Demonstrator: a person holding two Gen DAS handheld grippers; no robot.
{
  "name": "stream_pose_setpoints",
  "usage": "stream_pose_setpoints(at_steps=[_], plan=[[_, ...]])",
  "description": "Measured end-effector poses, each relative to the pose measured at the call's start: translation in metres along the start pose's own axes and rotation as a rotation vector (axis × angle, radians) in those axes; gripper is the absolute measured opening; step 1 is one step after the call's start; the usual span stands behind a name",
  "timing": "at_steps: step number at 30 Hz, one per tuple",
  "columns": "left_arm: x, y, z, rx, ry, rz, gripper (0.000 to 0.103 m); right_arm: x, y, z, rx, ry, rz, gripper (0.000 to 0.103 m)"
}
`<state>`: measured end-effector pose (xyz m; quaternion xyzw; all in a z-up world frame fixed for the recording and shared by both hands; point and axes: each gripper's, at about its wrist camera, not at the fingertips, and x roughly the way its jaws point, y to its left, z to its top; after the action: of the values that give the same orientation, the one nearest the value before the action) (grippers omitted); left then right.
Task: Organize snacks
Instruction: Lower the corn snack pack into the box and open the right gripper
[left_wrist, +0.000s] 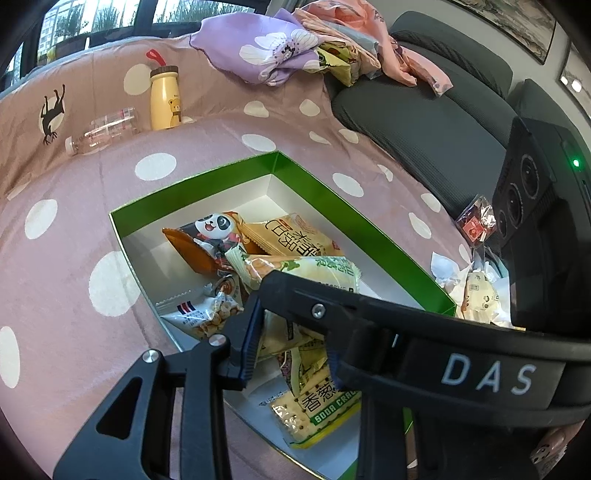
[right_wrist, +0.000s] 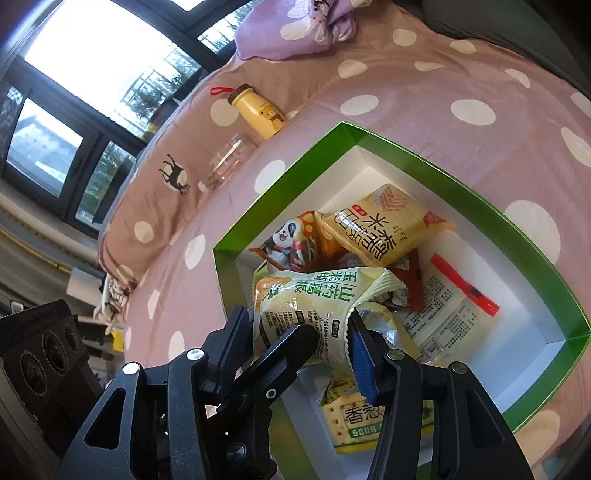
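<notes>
Black plastic fingers with ribbed blue pads fill the foreground of both views. Two grippers work together. The right gripper (right_wrist: 303, 325) is clenched on one crinkled pale green packet (right_wrist: 314, 295), held just above the box. The left gripper (left_wrist: 288, 332) is nearly closed, pinching pale wrapper that appears to be the lower end of the same packet.

One box (left_wrist: 207, 173) lies open below them: rectangular card, glossy green rim, plain white inside. At least six more foil packets lie in it:
- a panda packet (left_wrist: 218, 232)
- a flat yellow packet (left_wrist: 291, 232), overlapping the panda packet
- a cracker packet (left_wrist: 310, 410) nearest the grippers
- a white packet of ring snacks (left_wrist: 199, 319)
- a red-brown packet (right_wrist: 410, 280)
- a white printed packet (right_wrist: 450, 306) with a red strip

In the left view, the right gripper's arm crosses the box and hides part of the pile.

The box sits on a soft pink cover (left_wrist: 74, 221) with white spots. Two bottles stand beyond it: a yellow bottle (left_wrist: 164, 99) upright and a clear bottle (left_wrist: 103, 131) on its side. Loose white-wrapped snacks (left_wrist: 478, 295) and a small red packet (left_wrist: 476, 225) lie just outside the box. A heap of cloth (left_wrist: 269, 48) rests by grey cushions (left_wrist: 424, 122). A window (right_wrist: 92, 55) is behind.
</notes>
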<state>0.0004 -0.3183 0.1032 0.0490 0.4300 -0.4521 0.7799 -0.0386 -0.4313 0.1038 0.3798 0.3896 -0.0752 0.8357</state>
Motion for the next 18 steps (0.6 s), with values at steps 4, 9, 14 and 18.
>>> stream_pose_setpoints(at_steps=[4, 9, 14, 18], plan=[[0.0033, 0.0012, -0.0002, -0.017, 0.009, -0.010, 0.030, 0.0014, -0.0024, -0.0001, 0.007, 0.002, -0.006, 0.055], [0.0052, 0.0008, -0.0005, -0.018, 0.013, -0.012, 0.030, 0.0015, -0.0031, 0.0003, 0.008, 0.001, -0.007, 0.055], [0.0074, 0.0009, -0.0005, -0.023, 0.017, -0.011, 0.030, 0.0032, -0.0064, 0.0009, 0.016, 0.002, -0.010, 0.055], [0.0092, 0.0013, -0.0003, -0.025, 0.022, -0.008, 0.030, 0.0036, -0.0081, 0.0013, 0.022, 0.002, -0.008, 0.055]])
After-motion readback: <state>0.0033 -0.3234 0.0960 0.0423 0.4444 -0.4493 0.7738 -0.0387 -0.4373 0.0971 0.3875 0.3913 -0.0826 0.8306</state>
